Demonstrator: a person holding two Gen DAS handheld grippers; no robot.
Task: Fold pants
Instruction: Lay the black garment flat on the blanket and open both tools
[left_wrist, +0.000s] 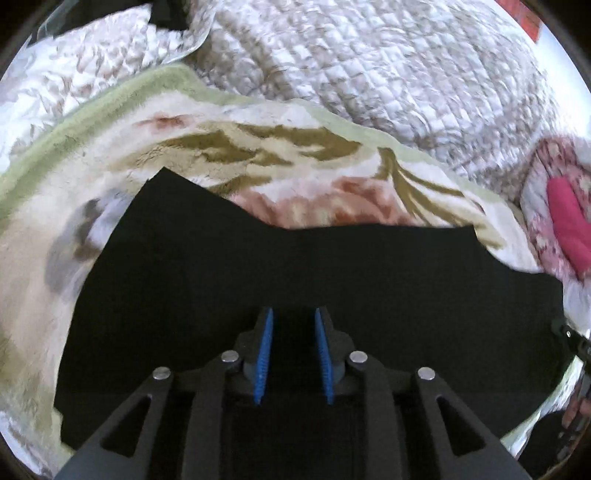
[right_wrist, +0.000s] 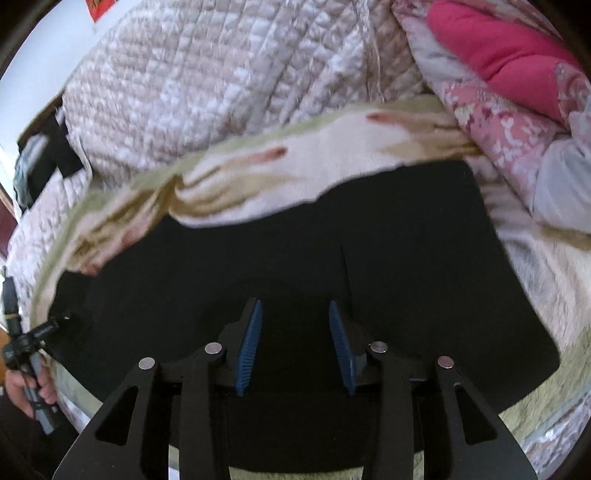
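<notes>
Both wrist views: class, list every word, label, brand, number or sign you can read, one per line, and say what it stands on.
No text can be read in either view.
Red sign on the white wall, top left of the right wrist view: yellowish marks, too small and blurred to read.
Red patch at the top right of the left wrist view: no legible text.
Black pants: no label visible.

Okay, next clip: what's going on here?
A person is folding black pants spread on a floral fleece blanket on a bed, with a handheld tool in each hand. The left tool and right tool both hover over the dark fabric with their jaws apart and nothing visibly pinched. A quilted bedspread and a pink cushion lie beyond.
</notes>
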